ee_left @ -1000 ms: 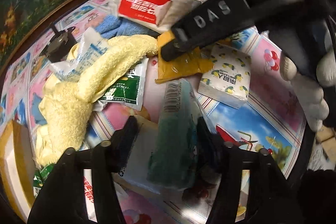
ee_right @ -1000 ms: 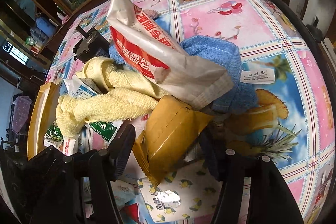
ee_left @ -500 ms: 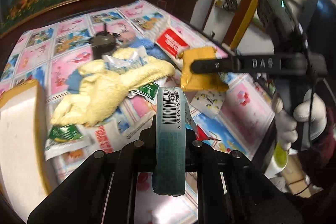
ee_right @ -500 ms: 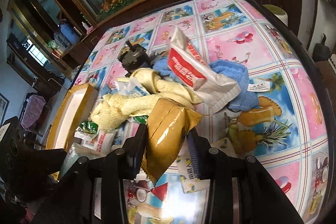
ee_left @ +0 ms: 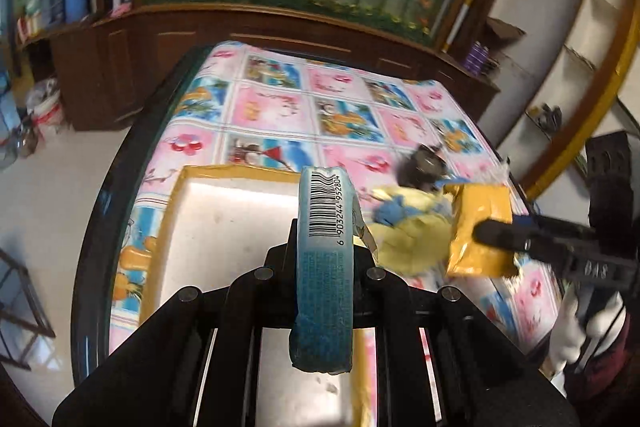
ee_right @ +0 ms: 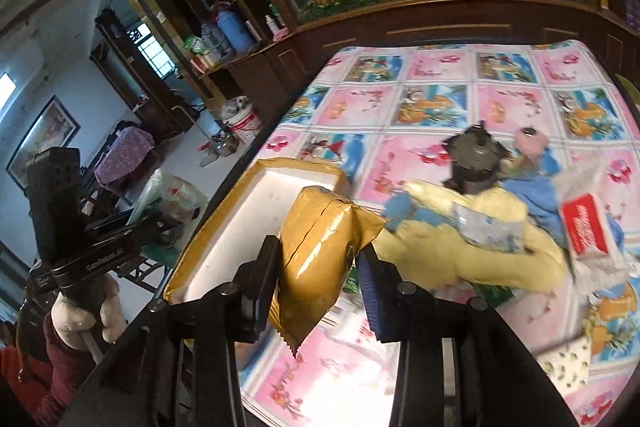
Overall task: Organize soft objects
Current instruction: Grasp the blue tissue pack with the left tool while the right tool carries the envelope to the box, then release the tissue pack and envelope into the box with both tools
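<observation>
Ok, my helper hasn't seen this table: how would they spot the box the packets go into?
On the pink and blue patterned tablecloth, look left of the pile with the yellow towel. The box is a shallow open tray, white inside with a tan rim.

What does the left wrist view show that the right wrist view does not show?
Only the left wrist view shows the blue barcoded packet clamped in the left gripper. Only the right wrist view shows the red-and-white pack and the lemon-print pack on the pile. Both show the yellow pouch held in the right gripper, the white tray and the yellow towel.
</observation>
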Motion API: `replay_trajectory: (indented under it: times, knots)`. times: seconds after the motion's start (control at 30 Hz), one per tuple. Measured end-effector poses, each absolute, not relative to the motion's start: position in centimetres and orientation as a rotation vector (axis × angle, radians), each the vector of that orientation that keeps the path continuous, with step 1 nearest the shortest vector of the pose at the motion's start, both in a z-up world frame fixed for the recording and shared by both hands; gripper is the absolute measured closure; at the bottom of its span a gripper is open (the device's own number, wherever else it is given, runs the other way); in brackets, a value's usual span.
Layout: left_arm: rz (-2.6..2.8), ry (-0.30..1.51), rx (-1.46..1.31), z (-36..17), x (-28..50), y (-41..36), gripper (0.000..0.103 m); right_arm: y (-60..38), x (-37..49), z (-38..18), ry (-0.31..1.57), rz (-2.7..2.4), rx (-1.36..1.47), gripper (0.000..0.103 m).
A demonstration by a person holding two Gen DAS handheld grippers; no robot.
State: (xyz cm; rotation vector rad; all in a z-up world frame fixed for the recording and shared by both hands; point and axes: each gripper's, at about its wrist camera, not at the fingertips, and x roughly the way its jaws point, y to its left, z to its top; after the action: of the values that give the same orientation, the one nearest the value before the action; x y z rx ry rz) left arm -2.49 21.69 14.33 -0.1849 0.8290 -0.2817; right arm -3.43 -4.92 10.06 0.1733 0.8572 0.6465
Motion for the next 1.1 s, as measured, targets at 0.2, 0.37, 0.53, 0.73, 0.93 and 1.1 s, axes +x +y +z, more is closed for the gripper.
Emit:
replay_trajectory:
  times: [0.2,0.37,0.53,0.73,0.93,1.1]
  knots:
    - [-0.256,0.906,-0.284,9.0,2.6,24.2,0.090,2.6,1.2,6.7,0.912,0.655,0.076,0.065]
    - [-0.239,0.950,-0.336,5.9,5.1,25.0,0.090,4.8,4.1,3.8,0.971,0.624,0.040,0.065]
    - [-0.228,0.986,-0.429,4.2,6.4,26.3,0.068,5.4,5.1,2.5,0.993,0.580,0.007,0.063]
    - [-0.223,0.978,-0.490,4.5,6.5,27.3,0.053,4.3,6.1,3.0,0.974,0.549,0.049,0.050]
    - [-0.169,0.930,-0.514,7.5,4.1,27.9,0.053,0.2,4.2,5.8,0.906,0.549,0.109,0.050]
    - [-0.243,0.834,-0.475,11.5,0.1,24.9,0.048,-5.2,0.9,7.2,0.864,0.511,0.132,0.049]
